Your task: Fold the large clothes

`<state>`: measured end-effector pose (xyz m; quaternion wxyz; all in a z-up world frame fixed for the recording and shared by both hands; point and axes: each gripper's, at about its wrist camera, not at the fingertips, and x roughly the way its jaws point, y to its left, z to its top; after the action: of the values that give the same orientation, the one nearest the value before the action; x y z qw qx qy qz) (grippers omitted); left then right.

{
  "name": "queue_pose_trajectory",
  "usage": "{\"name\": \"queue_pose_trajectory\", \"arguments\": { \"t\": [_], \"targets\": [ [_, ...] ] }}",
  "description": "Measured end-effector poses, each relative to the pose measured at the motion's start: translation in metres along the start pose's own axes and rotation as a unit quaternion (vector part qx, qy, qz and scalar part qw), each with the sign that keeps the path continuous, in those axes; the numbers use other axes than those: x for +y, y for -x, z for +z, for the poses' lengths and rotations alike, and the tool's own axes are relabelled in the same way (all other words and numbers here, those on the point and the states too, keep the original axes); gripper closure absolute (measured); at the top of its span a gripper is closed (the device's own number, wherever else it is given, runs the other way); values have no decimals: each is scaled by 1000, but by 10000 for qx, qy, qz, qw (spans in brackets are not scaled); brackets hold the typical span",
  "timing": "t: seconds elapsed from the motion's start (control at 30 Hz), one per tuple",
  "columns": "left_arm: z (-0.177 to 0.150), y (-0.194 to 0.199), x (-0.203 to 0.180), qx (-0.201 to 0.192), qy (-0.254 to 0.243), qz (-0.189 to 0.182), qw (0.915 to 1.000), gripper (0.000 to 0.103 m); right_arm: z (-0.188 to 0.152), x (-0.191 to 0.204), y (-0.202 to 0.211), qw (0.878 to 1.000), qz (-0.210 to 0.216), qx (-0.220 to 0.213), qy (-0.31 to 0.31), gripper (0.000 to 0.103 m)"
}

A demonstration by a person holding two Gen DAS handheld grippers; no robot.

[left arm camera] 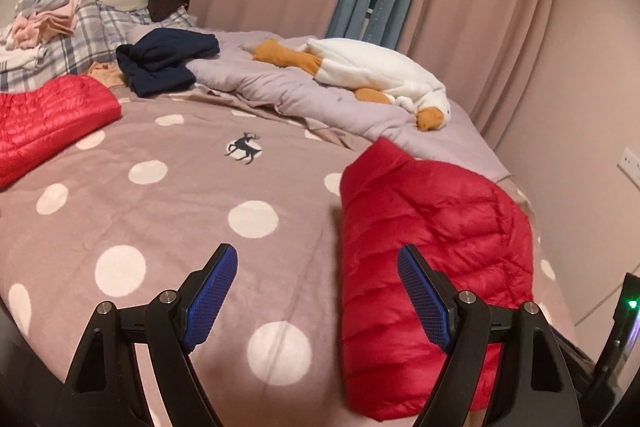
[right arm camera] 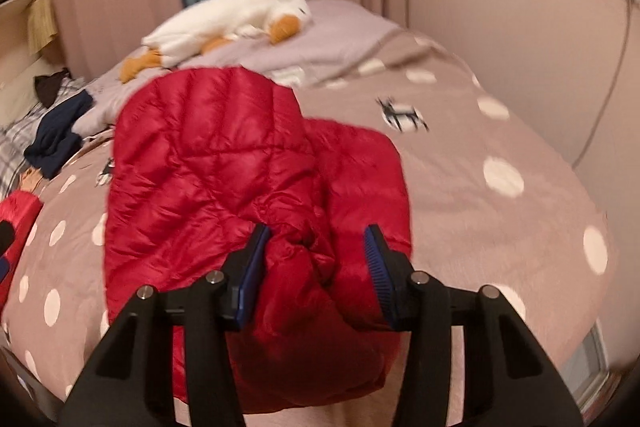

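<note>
Red down jacket laid on the polka-dot bedspread, part-folded, long axis running away toward the plush goose.

The right gripper, jaws apart, is set astride the jacket's bunched near end; whether the pads touch cannot be told. The left gripper, jaws apart and empty, is held beside the jacket's left edge. A second red garment, far left of the jacket, is shown fully only in the left view.

Warm dim indoor light; fisheye-bent edges; right wrist view motion-blurred.

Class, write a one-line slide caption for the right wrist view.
Open right hand-held gripper straddles a bunched fold of the red puffer jacket on the polka-dot bed cover.
</note>
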<state>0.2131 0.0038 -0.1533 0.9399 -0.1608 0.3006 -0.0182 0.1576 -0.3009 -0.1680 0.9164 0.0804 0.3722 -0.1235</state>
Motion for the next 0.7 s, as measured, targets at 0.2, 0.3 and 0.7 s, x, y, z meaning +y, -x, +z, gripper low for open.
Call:
{"name": "queue_pose_trajectory", "arguments": {
  "t": [0.2,0.3,0.7],
  "targets": [
    [-7,-9,-13,99,-161,-69,9998,21,-10,-15,-9,9994,39,325,-73,51],
    [-14,-27,-18,276,-292,-41,9992,21,-14,-17,-18,9984,-236,504,48,51],
    [-56,-89,-57,602,-1116,67,9919,21,-27,-54,-56,9938,-126,1031,-399,51]
  ]
}}
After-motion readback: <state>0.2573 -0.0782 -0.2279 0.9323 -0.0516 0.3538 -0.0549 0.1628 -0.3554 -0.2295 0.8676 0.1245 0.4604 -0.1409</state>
